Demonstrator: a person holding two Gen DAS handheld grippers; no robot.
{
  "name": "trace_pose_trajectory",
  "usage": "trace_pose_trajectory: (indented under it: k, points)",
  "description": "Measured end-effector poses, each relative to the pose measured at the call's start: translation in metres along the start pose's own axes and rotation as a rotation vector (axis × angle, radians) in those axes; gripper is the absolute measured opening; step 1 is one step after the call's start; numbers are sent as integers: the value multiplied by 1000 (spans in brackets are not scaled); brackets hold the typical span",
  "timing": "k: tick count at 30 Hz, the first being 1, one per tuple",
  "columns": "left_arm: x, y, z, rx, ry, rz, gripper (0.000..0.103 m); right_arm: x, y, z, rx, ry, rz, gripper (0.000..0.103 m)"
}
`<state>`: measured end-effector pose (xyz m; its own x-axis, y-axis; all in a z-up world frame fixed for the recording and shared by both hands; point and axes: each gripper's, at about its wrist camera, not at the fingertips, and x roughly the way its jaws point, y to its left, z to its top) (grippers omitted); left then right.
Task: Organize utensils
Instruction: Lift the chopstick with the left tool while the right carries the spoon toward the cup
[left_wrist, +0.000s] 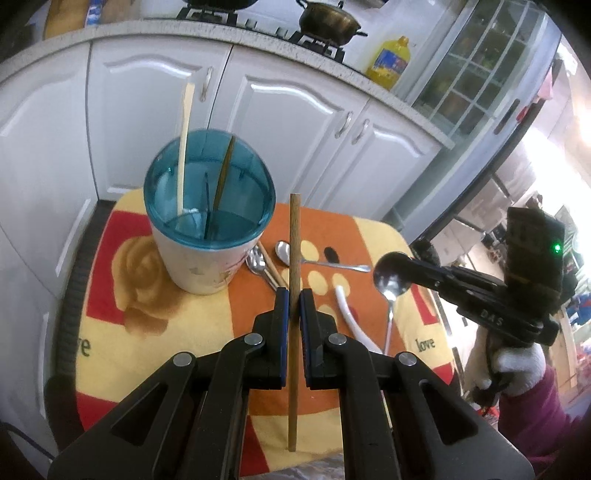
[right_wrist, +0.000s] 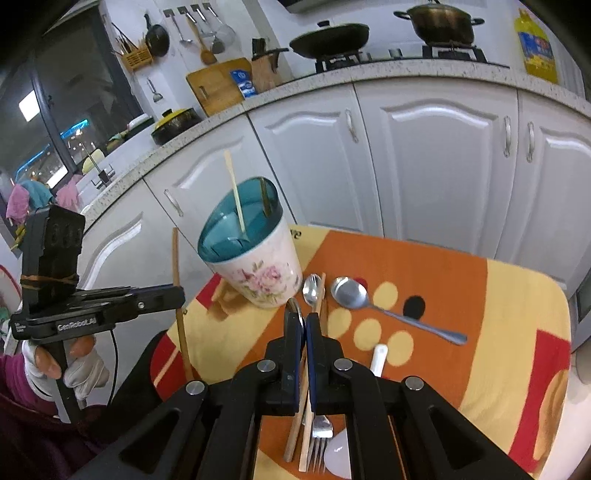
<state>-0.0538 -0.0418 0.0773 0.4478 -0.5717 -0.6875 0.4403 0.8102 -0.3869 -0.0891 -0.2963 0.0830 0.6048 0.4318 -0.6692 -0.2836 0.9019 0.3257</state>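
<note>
Clamped in my left claw (left_wrist: 294, 301) sits a chopstick (left_wrist: 294, 258), right claw (right_wrist: 305, 319) pinching a spoon (left_wrist: 392, 274), both raised beside the holder (left_wrist: 208, 218)—I'd tip each upright over its slots.

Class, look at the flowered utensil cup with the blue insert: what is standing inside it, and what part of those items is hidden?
Inside the cup stand a pale flat-handled utensil and a dark brown chopstick. Their lower ends sink below the blue insert, so the cup's bottom cannot be seen.
</note>
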Motion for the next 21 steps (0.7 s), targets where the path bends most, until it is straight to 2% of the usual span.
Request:
trace_pose_trajectory:
  k: [4,10,21]
  points:
    - [-18,-3,6,5,-35,-10,4,-9,7,13,-27,-34,-4,3]
    - [-49,4,32,4,-115,-9,4,-20,21,41,-60,-103,-13,3]
    - [-78,32,116,-11,-310,118,4,-6,54,106,-138,-234,-86,3]
